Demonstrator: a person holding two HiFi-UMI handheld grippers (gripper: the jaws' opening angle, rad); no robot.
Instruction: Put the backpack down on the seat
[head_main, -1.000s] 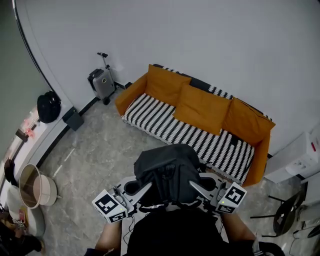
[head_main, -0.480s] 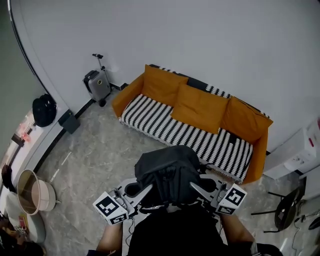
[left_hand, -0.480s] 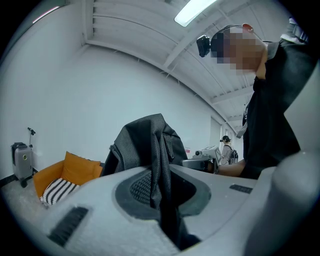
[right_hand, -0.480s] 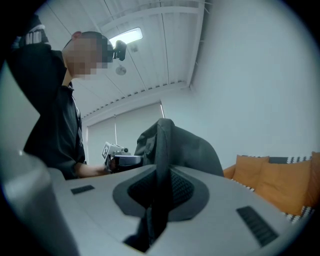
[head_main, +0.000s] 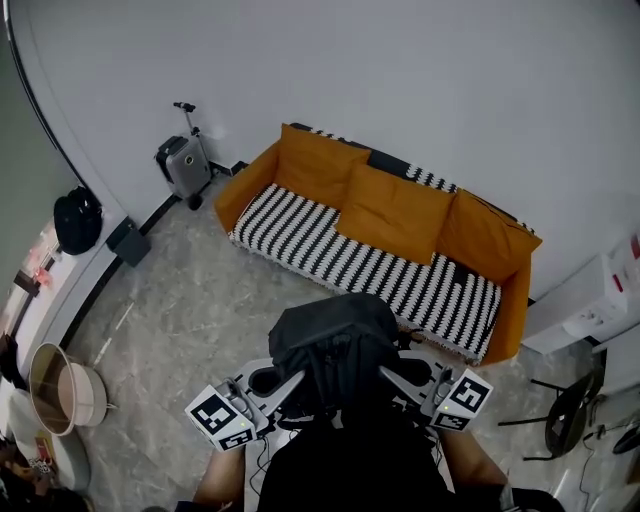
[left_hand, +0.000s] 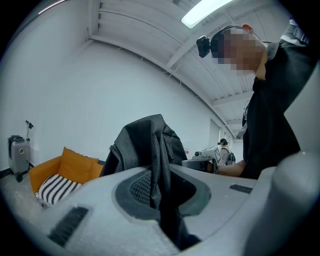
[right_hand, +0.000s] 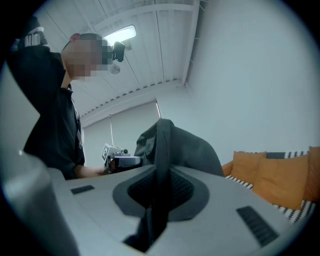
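Grippers number two: the left gripper (head_main: 293, 380) and right gripper (head_main: 386, 373) each pinch a strap (left_hand: 161, 192) of the one dark backpack (head_main: 335, 340), jaws nearly closed, holding it above the grey marble floor (head_main: 195, 310). Beyond, apart, one striped sofa (head_main: 330, 250) with three orange cushions (head_main: 395, 212); one suitcase (head_main: 180, 162) by the white wall (head_main: 420, 80).

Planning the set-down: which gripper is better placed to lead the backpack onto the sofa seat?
Right, probably. Both clamp the backpack, but the right gripper is nearer the striped seat than the left gripper.
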